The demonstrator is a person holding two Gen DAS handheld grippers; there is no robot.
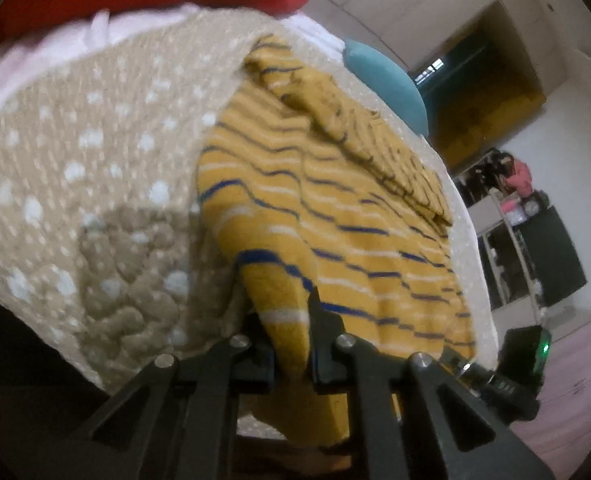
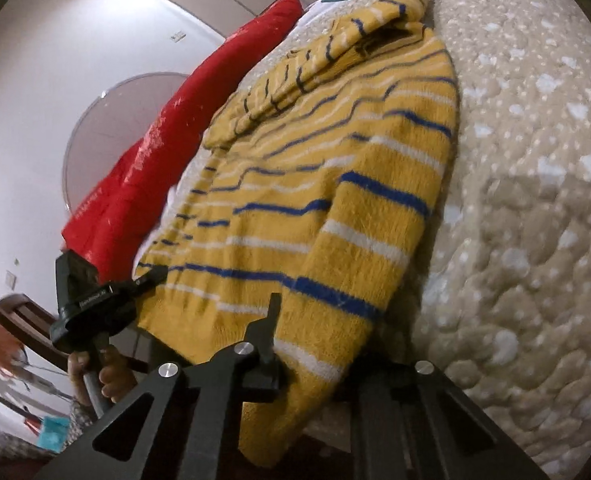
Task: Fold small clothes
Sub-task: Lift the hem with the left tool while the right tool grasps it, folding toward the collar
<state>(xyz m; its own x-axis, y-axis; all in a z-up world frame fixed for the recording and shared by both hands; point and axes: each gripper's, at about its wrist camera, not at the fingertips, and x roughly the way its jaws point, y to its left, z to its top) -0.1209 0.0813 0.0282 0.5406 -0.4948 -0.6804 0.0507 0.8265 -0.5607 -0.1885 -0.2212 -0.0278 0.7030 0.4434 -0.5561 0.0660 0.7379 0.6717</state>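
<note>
On my black left gripper [image 2: 107, 300] small white lettering runs along the housing, but it is too blurred to read.

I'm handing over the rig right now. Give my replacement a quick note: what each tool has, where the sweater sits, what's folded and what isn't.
Left tool: shut on the hem corner of the yellow striped sweater.
Right tool: around the sweater's other bottom corner; one finger is hidden behind the knit, so its grip cannot be confirmed.
Sweater: spread on the beige dotted quilt, hem toward the tools, collar at the far end near the teal pillow; red bedding lies beside it.
Done: one sleeve appears folded across the chest.
Left: carry the hem up to the collar, then flatten. Check the right grip first.
</note>
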